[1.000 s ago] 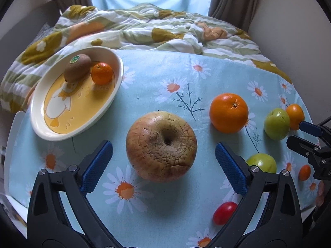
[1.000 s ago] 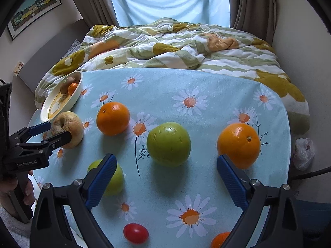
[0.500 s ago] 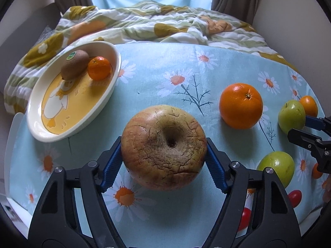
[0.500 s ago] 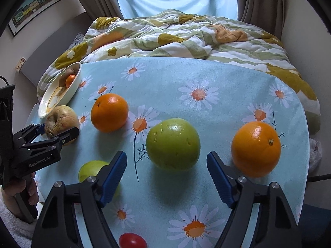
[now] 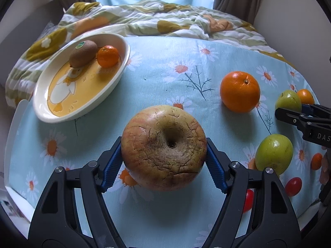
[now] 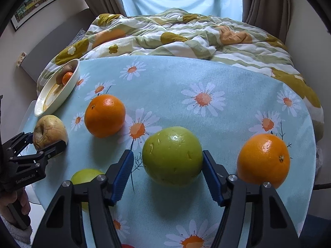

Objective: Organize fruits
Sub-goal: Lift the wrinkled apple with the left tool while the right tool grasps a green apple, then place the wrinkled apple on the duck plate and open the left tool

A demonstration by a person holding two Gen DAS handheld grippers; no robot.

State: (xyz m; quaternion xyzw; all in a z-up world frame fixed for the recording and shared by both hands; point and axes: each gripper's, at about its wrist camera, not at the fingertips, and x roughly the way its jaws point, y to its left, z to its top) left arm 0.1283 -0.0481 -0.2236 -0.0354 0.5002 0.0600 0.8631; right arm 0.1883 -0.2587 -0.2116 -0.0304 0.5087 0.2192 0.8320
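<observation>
On a worktop (image 5: 157, 62) draped in a daisy-print cloth, the left tool (image 5: 163, 159) grips a large cracked brownish apple (image 5: 163, 146) by its sides, both blue pads pressed against the skin; the fruit rests on the cloth with its stem hollow turned up toward the camera, its core axis roughly upright. The right tool (image 6: 166, 165) has just been closing around a green apple (image 6: 172, 156) standing on the cloth: the right pad touches the fruit while a sliver of gap shows at the left pad, so the grasp is not yet firm. A second ago both tools stood wide, well clear of their fruits; the left one clamped first, and neither apple has left its spot. An oval duck-pattern dish (image 5: 47, 111) at the worktop's far left holds a kiwi (image 5: 82, 52), lying with its long axis slanting up to the right, touching a small mandarin (image 5: 108, 55). The left view alone shows the dish's painted floor and two red cherry tomatoes (image 5: 293, 186) at the near right edge; the right view alone shows a second orange (image 6: 263, 161) just right of the green apple, a framed picture (image 6: 37, 2) on the wall and the hand (image 6: 12, 204) holding the left tool. Both views take in the orange (image 5: 240, 92) between the two apples, another green apple (image 5: 274, 155), and the rumpled quilt (image 6: 186, 33) on the bed beyond.
</observation>
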